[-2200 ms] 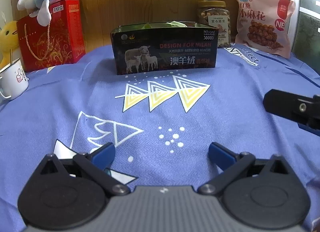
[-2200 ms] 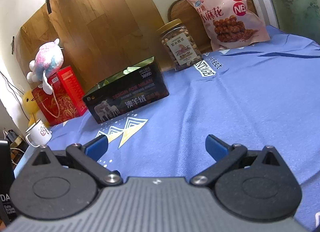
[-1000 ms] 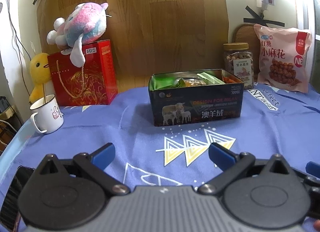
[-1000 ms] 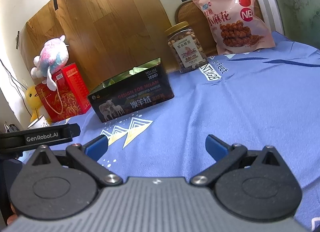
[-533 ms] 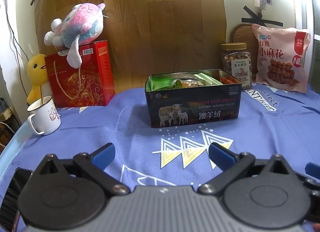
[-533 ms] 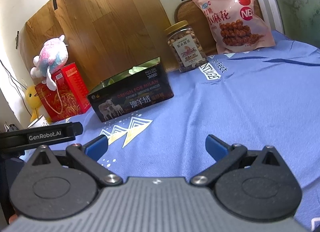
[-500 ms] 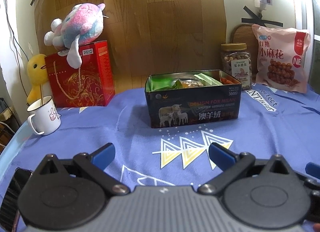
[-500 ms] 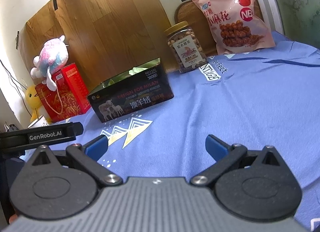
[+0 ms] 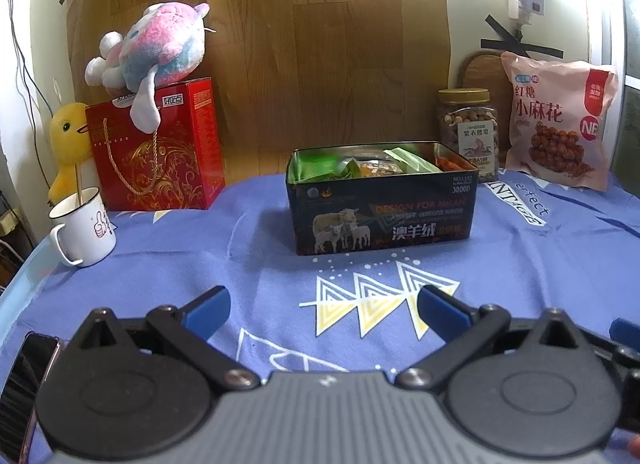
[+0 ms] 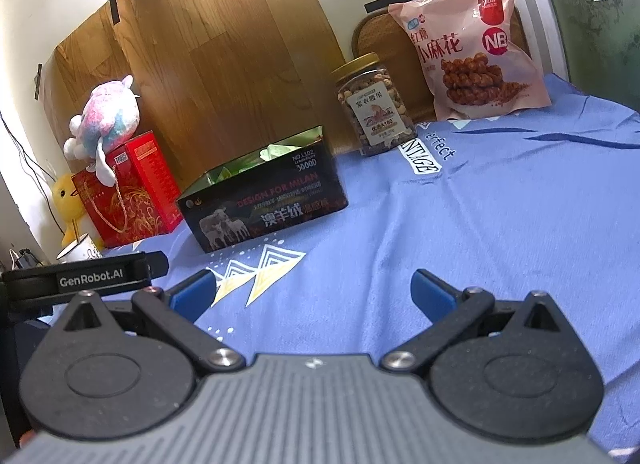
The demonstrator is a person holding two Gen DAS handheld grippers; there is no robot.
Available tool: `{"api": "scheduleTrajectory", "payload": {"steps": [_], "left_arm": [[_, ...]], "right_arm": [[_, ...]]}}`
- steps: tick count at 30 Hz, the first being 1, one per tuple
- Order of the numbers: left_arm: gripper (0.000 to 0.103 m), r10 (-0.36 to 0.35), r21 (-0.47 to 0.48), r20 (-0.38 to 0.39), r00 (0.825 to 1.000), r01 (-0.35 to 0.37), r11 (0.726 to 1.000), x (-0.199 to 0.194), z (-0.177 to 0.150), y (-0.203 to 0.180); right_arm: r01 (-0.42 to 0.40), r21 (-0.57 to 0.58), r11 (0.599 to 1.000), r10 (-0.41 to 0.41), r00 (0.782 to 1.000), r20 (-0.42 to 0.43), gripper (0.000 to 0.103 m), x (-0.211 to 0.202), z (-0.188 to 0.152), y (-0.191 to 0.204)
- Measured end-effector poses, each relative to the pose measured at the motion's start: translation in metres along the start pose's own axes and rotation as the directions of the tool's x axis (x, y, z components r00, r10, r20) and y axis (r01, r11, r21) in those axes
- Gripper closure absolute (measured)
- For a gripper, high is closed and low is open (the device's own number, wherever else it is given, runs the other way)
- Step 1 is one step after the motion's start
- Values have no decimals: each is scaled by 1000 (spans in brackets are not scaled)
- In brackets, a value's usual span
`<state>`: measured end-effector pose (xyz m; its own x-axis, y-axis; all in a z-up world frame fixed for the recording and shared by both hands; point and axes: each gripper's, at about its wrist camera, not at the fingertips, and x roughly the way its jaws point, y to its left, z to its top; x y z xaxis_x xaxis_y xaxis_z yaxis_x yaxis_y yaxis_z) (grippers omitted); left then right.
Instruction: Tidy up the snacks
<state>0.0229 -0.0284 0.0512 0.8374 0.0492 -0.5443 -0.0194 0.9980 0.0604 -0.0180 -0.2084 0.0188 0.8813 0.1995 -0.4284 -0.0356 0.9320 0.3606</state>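
Observation:
A dark open tin box [image 9: 382, 220] [image 10: 264, 208] printed with sheep stands mid-table on the blue cloth, holding several green and orange snack packets [image 9: 372, 166]. Behind it to the right are a jar of nuts [image 9: 469, 128] [image 10: 370, 102] and a pink bag of fried twists [image 9: 558, 120] [image 10: 474, 52]. My left gripper [image 9: 323, 306] hovers open and empty well short of the box. My right gripper [image 10: 312, 288] is open too, nothing between its fingers, to the right of the box and nearer to me.
A red gift box [image 9: 154, 148] with a plush toy [image 9: 154, 46] on top, a yellow duck [image 9: 70, 144] and a white mug [image 9: 82, 230] stand at the left. A phone [image 9: 28, 380] lies at the near left edge. A wooden board [image 9: 320, 44] backs the table.
Over two seconds the left gripper drew back and rose, so the box looks smaller and its contents show. In the last half second almost nothing moved. Both grippers stayed open.

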Motion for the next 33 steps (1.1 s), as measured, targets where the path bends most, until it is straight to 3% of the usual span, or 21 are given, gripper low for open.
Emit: {"api": "scheduleTrajectory", "payload": {"steps": [33], "left_arm": [[0, -34, -10, -53, 998, 34, 999, 12, -6, -4]], "right_arm": [[-3, 18, 1000, 3, 1000, -13, 0, 3, -2, -4]]}}
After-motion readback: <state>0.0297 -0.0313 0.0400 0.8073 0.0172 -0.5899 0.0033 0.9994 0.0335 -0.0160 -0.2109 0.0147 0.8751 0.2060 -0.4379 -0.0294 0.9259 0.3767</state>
